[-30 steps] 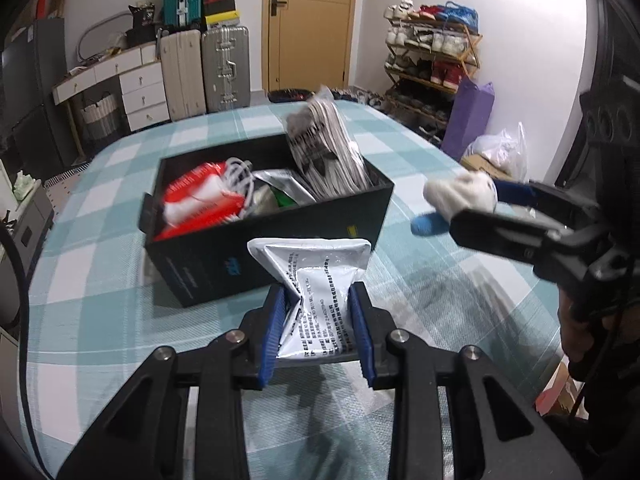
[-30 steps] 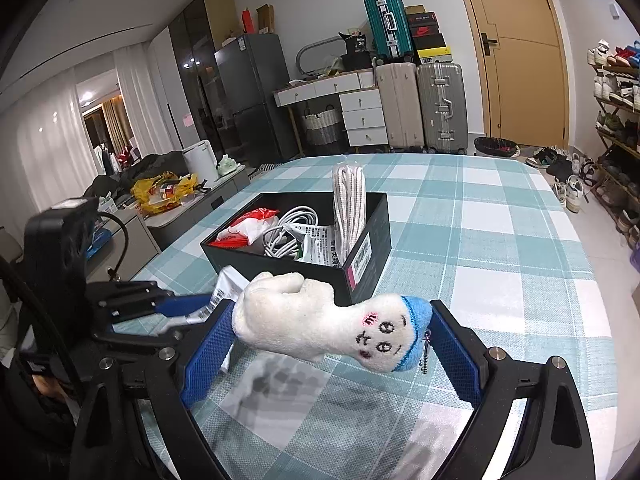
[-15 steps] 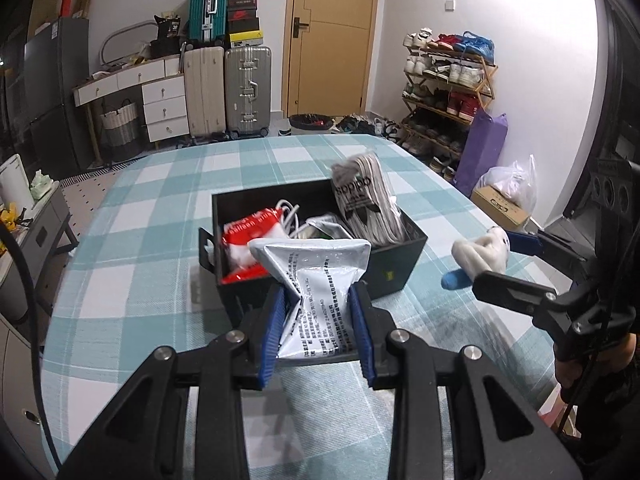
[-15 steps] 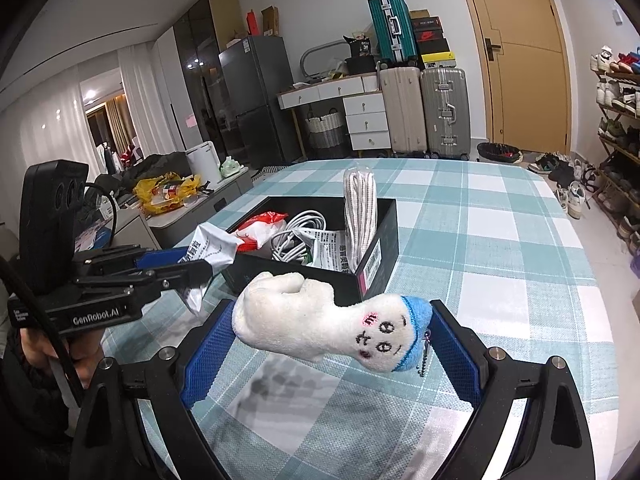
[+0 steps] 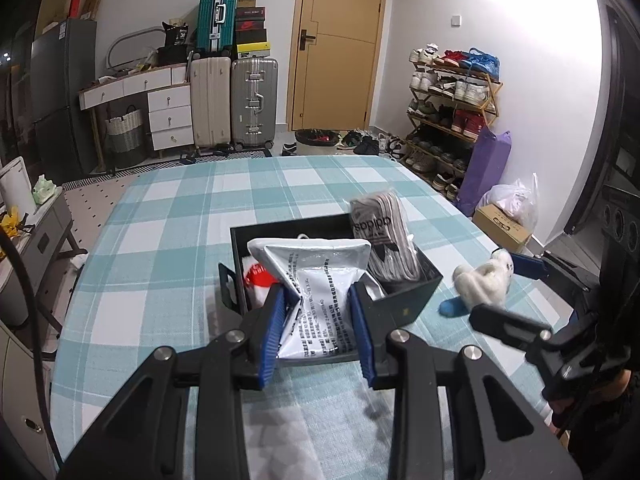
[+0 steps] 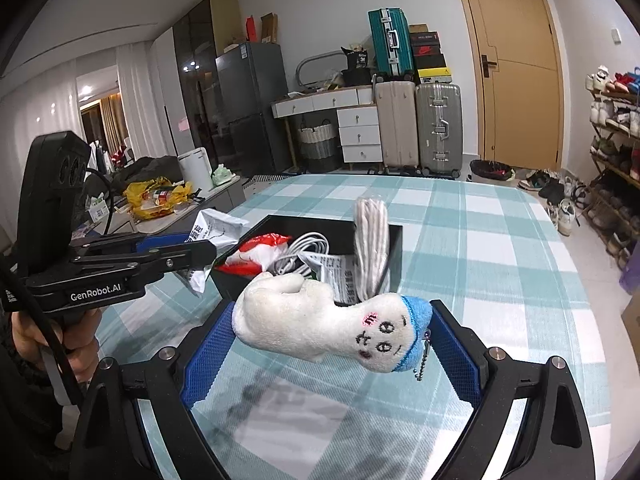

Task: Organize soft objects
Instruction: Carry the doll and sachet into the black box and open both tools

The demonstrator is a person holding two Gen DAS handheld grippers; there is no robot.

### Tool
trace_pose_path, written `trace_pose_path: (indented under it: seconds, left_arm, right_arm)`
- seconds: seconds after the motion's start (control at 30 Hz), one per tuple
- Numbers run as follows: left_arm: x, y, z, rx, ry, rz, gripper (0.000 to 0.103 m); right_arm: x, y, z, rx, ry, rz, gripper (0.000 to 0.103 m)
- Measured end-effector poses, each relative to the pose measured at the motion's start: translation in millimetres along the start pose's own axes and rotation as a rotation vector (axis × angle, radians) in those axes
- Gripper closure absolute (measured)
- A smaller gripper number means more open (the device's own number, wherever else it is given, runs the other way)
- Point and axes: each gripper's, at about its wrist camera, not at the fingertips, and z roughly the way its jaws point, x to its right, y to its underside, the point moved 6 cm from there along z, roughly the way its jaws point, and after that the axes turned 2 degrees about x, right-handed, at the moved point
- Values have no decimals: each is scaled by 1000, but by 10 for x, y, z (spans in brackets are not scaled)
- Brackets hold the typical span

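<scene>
My left gripper (image 5: pixel 318 316) is shut on a white printed pouch (image 5: pixel 316 284) and holds it above the near edge of the black box (image 5: pixel 412 300). The box holds a red-and-white packet (image 6: pixel 260 252), a white cable (image 6: pixel 308 252), another printed pouch and an upright bundle of striped socks (image 5: pixel 390 240). My right gripper (image 6: pixel 332 332) is shut on a white plush toy (image 6: pixel 320 324) with a blue cap and a stitched face, held above the checked tablecloth just right of the box. The plush also shows in the left wrist view (image 5: pixel 484 284).
The table (image 5: pixel 168 240) has a teal-and-white checked cloth. Beyond it stand suitcases (image 5: pixel 232 100), a white drawer unit, a wooden door and a shoe rack (image 5: pixel 452 108). A purple bag and a cardboard box sit on the floor at the right.
The left gripper has risen and moved over the box's near edge with the pouch. The right gripper keeps the plush, drawing a little closer to the box.
</scene>
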Motion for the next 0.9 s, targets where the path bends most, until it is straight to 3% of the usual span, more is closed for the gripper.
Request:
trace_pose_path:
  seconds: [0.43, 0.9]
  left_arm:
    - [-223, -194, 174, 5, 1, -31, 72]
    - [-337, -345, 486, -13, 12, -28, 72]
  right_arm:
    - [-210, -265, 450, -55, 45, -99, 9]
    - [-291, -335, 873, -111, 58, -179, 9]
